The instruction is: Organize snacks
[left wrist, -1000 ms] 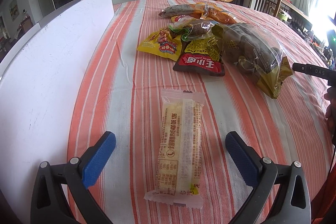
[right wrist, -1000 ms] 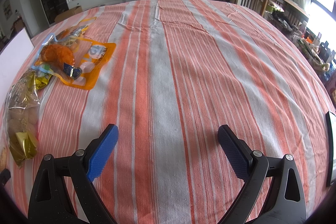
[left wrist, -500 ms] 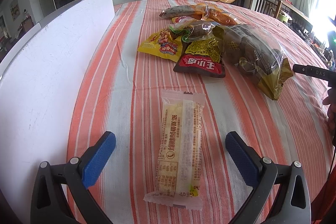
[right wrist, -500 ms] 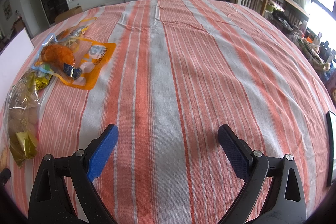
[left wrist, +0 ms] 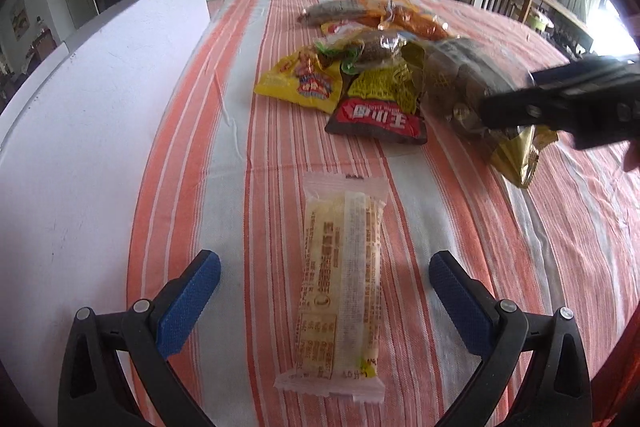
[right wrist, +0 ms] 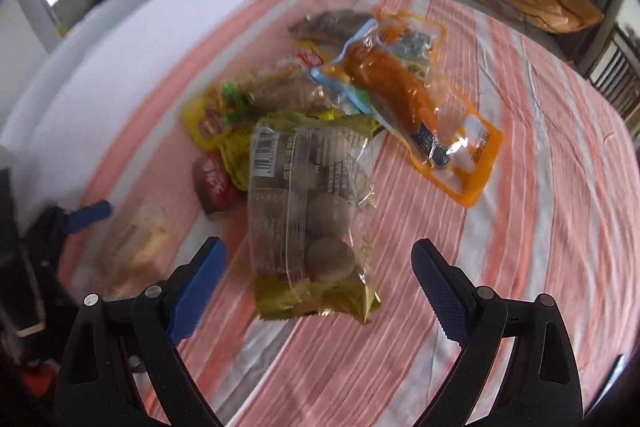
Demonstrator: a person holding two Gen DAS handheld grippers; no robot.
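Note:
A long pale-yellow snack packet (left wrist: 340,283) lies on the striped tablecloth (left wrist: 560,247), between the fingers of my open left gripper (left wrist: 324,267), which do not touch it. Beyond it is a pile of snacks: a yellow bag (left wrist: 304,83), a red-and-brown packet (left wrist: 376,119) and a clear gold-edged bag of round cakes (right wrist: 308,195). My right gripper (right wrist: 318,255) hangs above that gold-edged bag. Its jaws are closing, with the bag between them in view and the pads clear of it. An orange pouch (right wrist: 404,107) lies further back.
A white board (left wrist: 80,131) runs along the table's left side. The right gripper's black frame (left wrist: 568,103) reaches in over the pile from the right. Bare striped cloth (right wrist: 540,187) spreads to the right of the snacks. Chairs and a TV cabinet stand beyond the table.
The right gripper has swung left from bare cloth to above the snack pile and rolled. It now shows over the pile in the left wrist view. The left gripper has stayed put.

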